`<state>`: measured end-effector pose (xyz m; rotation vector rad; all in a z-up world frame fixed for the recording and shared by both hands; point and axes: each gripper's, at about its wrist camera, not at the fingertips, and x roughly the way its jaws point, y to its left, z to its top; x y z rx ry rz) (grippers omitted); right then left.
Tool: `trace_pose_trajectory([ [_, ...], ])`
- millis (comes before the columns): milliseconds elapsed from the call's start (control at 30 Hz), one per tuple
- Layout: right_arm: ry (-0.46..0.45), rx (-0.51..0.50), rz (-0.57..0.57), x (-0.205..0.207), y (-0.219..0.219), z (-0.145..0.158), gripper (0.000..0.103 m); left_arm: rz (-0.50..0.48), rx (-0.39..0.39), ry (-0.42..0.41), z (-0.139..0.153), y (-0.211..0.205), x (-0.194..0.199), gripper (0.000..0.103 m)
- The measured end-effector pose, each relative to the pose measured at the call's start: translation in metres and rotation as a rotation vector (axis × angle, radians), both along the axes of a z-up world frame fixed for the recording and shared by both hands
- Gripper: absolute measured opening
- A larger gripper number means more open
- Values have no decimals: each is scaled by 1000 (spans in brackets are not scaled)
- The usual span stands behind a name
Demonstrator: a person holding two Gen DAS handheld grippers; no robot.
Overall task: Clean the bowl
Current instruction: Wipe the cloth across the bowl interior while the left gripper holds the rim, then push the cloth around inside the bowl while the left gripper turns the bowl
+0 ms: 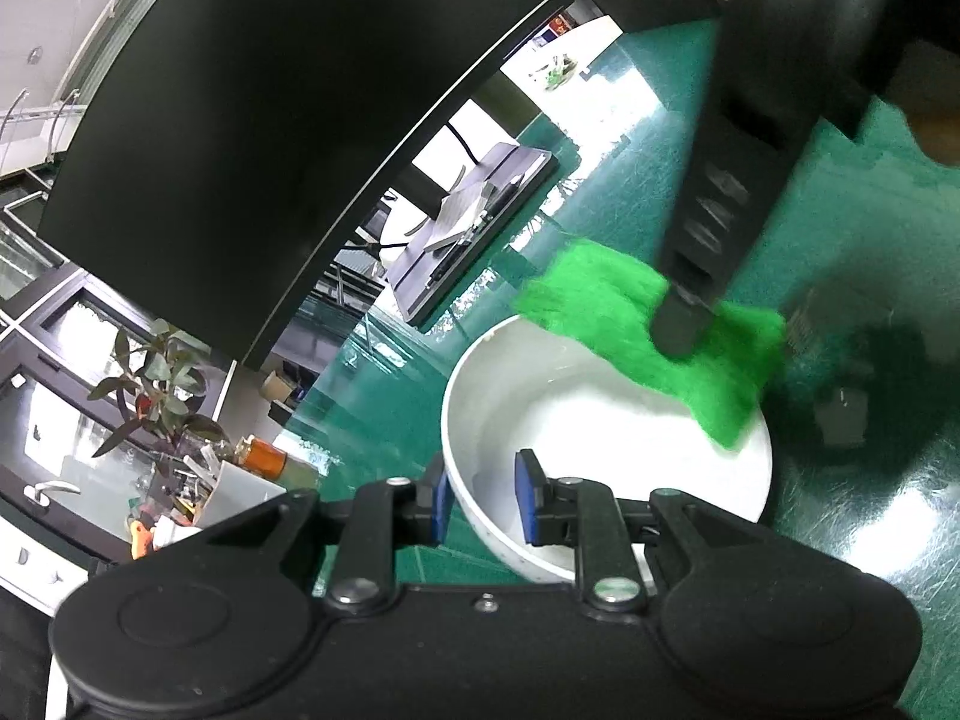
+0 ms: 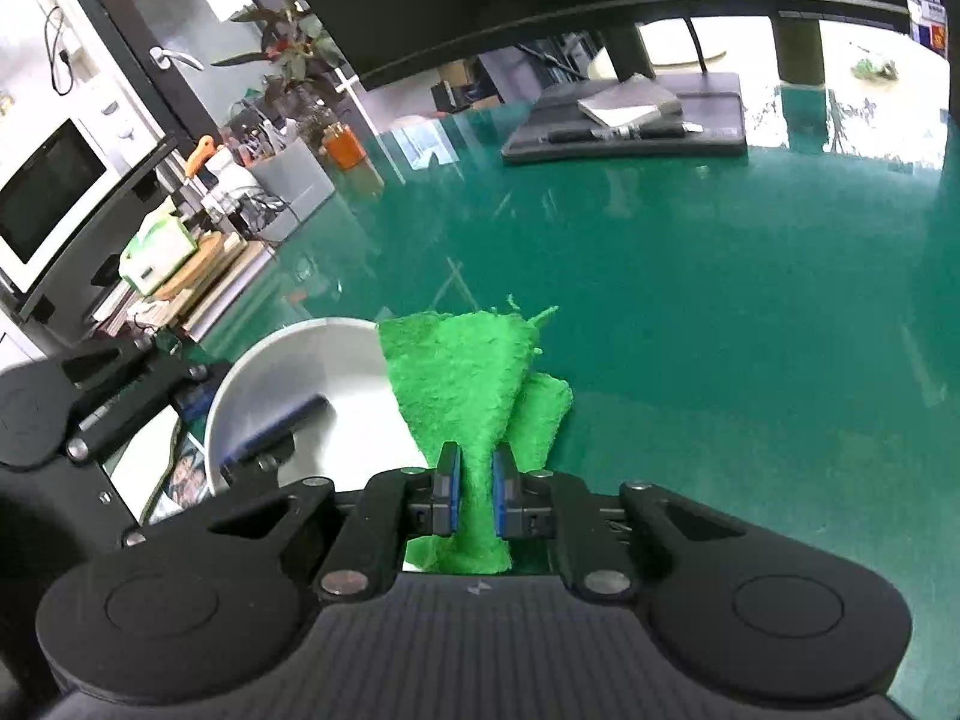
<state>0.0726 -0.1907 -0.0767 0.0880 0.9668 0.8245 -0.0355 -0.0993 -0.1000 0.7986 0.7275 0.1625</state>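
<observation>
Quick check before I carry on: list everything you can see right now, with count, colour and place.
bowl: one, white, on the green table, its near rim clamped by the left gripper.
cloth: one, bright green, draped over the bowl's far rim, pinched by the right gripper.
table: one, glossy green, under everything.
monitor: one, black, standing at the back of the table.
notebook: one, grey, on a dark pad under the monitor.
plant: one, dark-leaved, at the table's left end.
jar: one, orange, below the plant.
microwave: one, white, far left.
left gripper: black, blue pads, shut on the bowl.
right gripper: black, blue pads, shut on the cloth.
</observation>
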Motion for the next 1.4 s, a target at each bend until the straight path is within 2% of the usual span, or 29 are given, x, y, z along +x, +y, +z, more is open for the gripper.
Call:
trace_pose_trajectory([
  [167, -13, -17, 18, 1, 4, -2, 10, 8, -6, 0, 0, 2, 0, 22],
  [400, 23, -78, 74, -18, 0, -12, 12, 12, -10, -3, 1, 1, 0, 22],
  [633, -73, -113, 90, -14, 5, -4, 11, 23, -20, 2, 1, 3, -2, 22],
  [833, -109, -171, 177, -40, 13, -6, 16, 33, -27, -1, 1, 4, -4, 22],
  [1000, -96, -168, 204, -43, 11, -3, 12, 40, -29, 2, 1, 4, -5, 23],
  [1100, -137, -149, 171, -42, 8, 4, 7, 58, -52, 6, 2, 7, -7, 23],
  [1267, -115, -40, 392, -61, 15, 5, 7, 109, -124, 22, 8, 15, -7, 22],
  [1400, -142, -29, 444, -66, 18, 3, 6, 126, -163, 36, 10, 20, -12, 22],
])
